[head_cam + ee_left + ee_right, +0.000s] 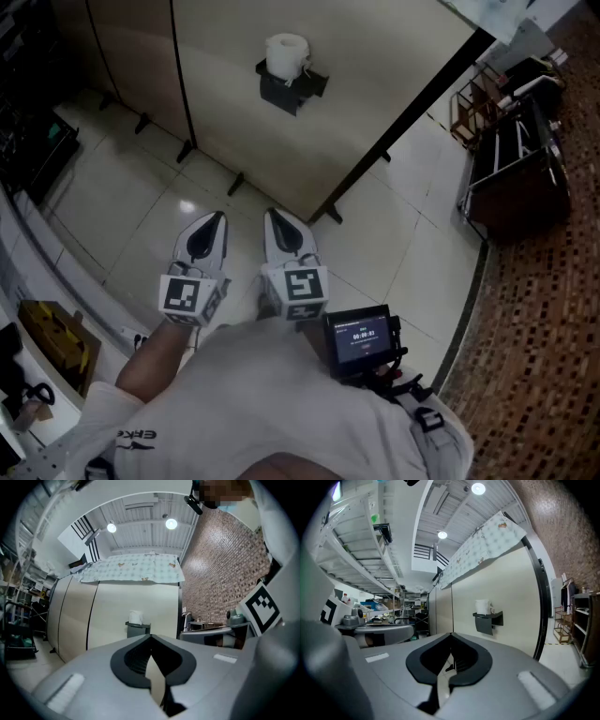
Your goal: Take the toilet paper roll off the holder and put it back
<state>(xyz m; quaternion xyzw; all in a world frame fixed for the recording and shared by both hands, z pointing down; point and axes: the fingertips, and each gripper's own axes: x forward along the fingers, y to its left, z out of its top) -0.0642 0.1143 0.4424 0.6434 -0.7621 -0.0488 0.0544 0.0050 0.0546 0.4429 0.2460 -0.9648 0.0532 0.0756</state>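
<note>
Left tongs point(214, 223): closed, nothing between them, held over the tiled floor point(131, 216), just beside the right tongs point(277, 220), likewise closed and empty. Roll point(286, 54): white, standing upright on the dark holder point(292, 91) fixed to the beige partition point(375, 75), ahead of both tongs and well apart from them. Lit screen point(363, 339): just right of the right tongs' marker cube.

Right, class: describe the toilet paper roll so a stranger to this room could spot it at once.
Find the tall beige partition wall ahead. A dark holder is fixed to it, and the toilet paper roll stands upright on top, the only white thing on that plain wall.
</note>
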